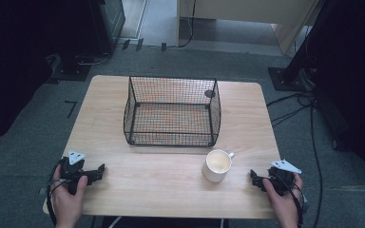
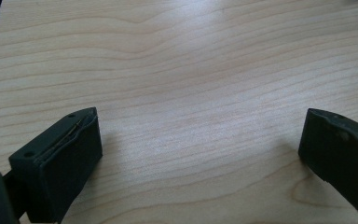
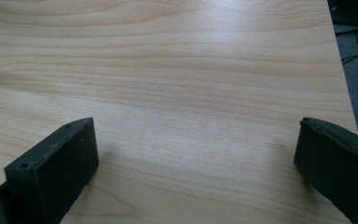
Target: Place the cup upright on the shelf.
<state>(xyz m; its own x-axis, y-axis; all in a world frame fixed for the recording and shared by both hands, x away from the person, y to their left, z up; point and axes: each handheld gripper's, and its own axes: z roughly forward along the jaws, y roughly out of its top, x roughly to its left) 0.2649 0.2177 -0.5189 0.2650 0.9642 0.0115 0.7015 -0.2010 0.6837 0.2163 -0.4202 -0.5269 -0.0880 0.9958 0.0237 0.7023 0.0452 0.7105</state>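
A black wire basket [image 1: 172,111] stands at the middle back of the light wooden table [image 1: 138,166]. In front of it and to the right sits a white mug [image 1: 217,165], upright, its handle pointing to the back right. My left gripper [image 1: 99,172] rests near the table's front left corner, held by a hand, and its jaws stand wide apart over bare wood [image 2: 200,135]. My right gripper [image 1: 254,178] rests near the front right corner, a short way right of the mug, also open with only wood [image 3: 196,135] between its jaws.
Grey carpet surrounds the table. Cables [image 1: 309,123] run over the floor at the right, beside a dark stand base [image 1: 290,78]. Dark equipment [image 1: 95,28] stands at the back left, pale furniture [image 1: 247,19] at the back.
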